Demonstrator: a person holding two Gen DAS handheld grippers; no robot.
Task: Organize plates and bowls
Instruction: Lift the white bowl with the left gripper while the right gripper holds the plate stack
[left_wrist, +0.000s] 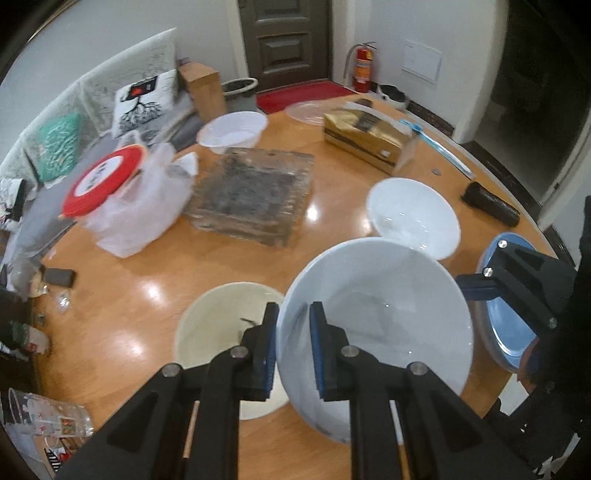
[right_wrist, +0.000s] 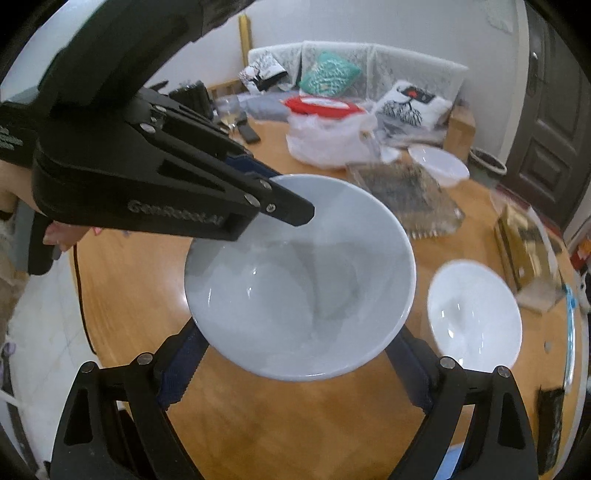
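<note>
Bowls sit all over the round wooden tabletop (left_wrist: 122, 306). In the left wrist view, we pinch the near rim of a pale grey bowl (left_wrist: 376, 317) with our left tongs (left_wrist: 292, 347), one blue pad inside the rim and one outside, pressed almost together. This bowl is tilted and appears raised off the wood. At nine o'clock from it a cream bowl (left_wrist: 218, 325) rests on the tabletop, partly behind our tongs. At one o'clock lies a white bowl (left_wrist: 413, 218); at three o'clock a blue plate (left_wrist: 513, 325) shows behind the black frame of the right tongs (left_wrist: 476, 284). Farther off, at eleven o'clock, stands a clear plastic bowl (left_wrist: 232, 131), with a bagged red-lidded container (left_wrist: 105, 179) at ten o'clock.

In the right wrist view, our right tongs (right_wrist: 295, 373) stand spread wide, one finger on either side of the grey bowl (right_wrist: 295, 280); whether the pads press it we cannot tell. Our left tongs (right_wrist: 258, 177) grip its rim at eleven o'clock. The white bowl (right_wrist: 474, 314) lies at three o'clock.
</note>
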